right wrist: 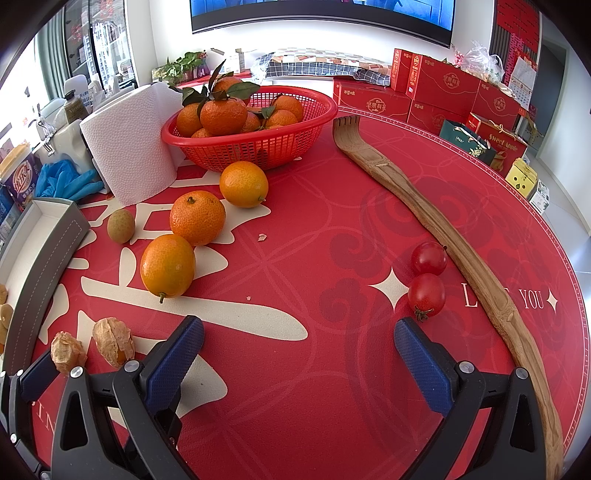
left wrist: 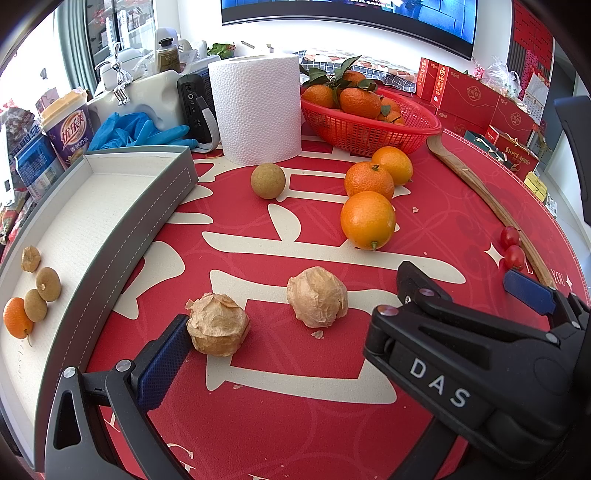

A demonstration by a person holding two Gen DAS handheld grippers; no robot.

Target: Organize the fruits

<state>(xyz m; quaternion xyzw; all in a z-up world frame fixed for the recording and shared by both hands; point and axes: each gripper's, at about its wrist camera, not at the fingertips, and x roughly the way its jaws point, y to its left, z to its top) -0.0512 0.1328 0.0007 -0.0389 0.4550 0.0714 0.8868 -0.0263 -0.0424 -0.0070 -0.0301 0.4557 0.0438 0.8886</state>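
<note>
Desk (right wrist: 332, 229) mat carries grey tray (left wrist: 159, 206); four fruits inside. Beside tray: three oranges (left wrist: 367, 219), two husked berries (left wrist: 218, 325). Left gripper (left wrist: 295, 332) jaws apart, right gripper (right wrist: 299, 354) jaws apart, both empty

paper towel roll (left wrist: 258, 110): upright, far ahead of the fingers, left of centre
blue gloves (left wrist: 142, 131): crumpled, just left of the roll
drink cup (left wrist: 68, 125): purple, far left, beyond the gloves
wooden back scratcher (right wrist: 443, 236): lying flat on the bench, running ahead to the right of the fingers
red gift boxes (right wrist: 443, 88): stacked far ahead on the right
screen (right wrist: 321, 14): on the wall, top of view
</note>
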